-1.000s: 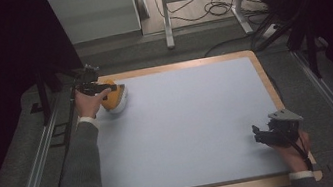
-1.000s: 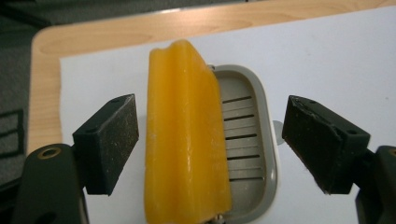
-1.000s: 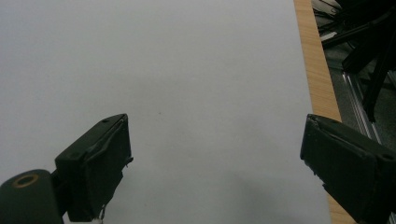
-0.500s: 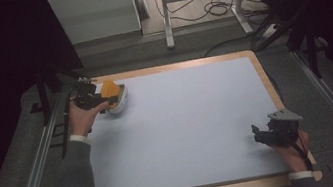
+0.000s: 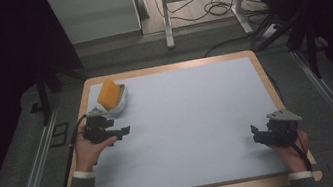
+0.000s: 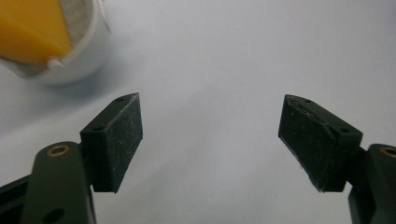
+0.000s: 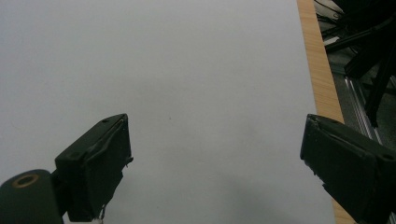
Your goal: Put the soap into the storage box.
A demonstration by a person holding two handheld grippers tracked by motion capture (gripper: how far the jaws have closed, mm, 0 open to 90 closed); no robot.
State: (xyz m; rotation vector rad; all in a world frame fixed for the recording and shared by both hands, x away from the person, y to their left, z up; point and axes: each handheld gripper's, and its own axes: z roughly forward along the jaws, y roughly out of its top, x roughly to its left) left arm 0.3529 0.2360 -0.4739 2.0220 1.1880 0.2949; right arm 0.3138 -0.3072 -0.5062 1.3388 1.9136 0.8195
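With the orange block (image 5: 109, 93) seen propped in the white bowl (image 5: 119, 104) at the worktop's (image 5: 194, 119) far left corner, both the left tongs (image 5: 122, 130) and right tongs (image 5: 255, 135) are held wide and empty, the placing is judged complete, and only a withdrawal is called for next.

We find the round white bowl (image 5: 118, 103) holding an upright orange block (image 5: 109, 93) just beyond our left gripper (image 5: 122, 130), on the pale mat (image 5: 190, 130) over the wooden-edged table (image 5: 268, 82), with our right gripper (image 5: 258, 135) well apart across it.
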